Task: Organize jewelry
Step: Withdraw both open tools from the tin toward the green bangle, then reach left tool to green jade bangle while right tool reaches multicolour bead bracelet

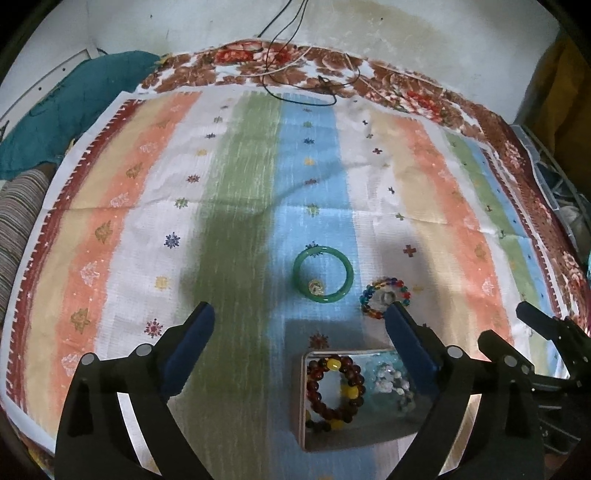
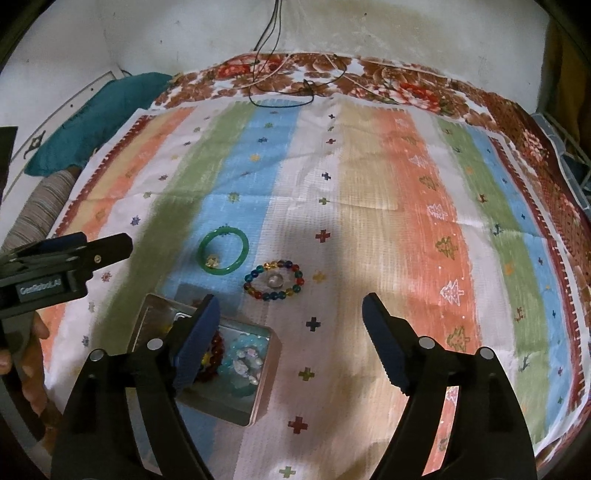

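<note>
A green bangle (image 1: 323,274) (image 2: 223,256) lies on the striped cloth with a small gold ring (image 1: 316,286) (image 2: 212,261) inside it. A multicoloured bead bracelet (image 1: 386,296) (image 2: 273,280) lies beside it, around a small clear ring (image 2: 275,280). A metal tin (image 1: 314,435) (image 2: 229,410) holds a brown-and-yellow bead bracelet (image 1: 334,391) and pale blue beads (image 1: 391,387) (image 2: 245,360). My left gripper (image 1: 299,314) (image 2: 110,245) is open and empty above the tin. My right gripper (image 2: 290,306) (image 1: 524,314) is open and empty to the tin's right.
Black and white cords (image 1: 295,70) (image 2: 288,77) lie at the far edge on a floral sheet (image 1: 406,88). A teal cloth (image 1: 66,107) and a striped cushion (image 1: 18,221) lie at the left. A wall (image 1: 406,29) stands behind.
</note>
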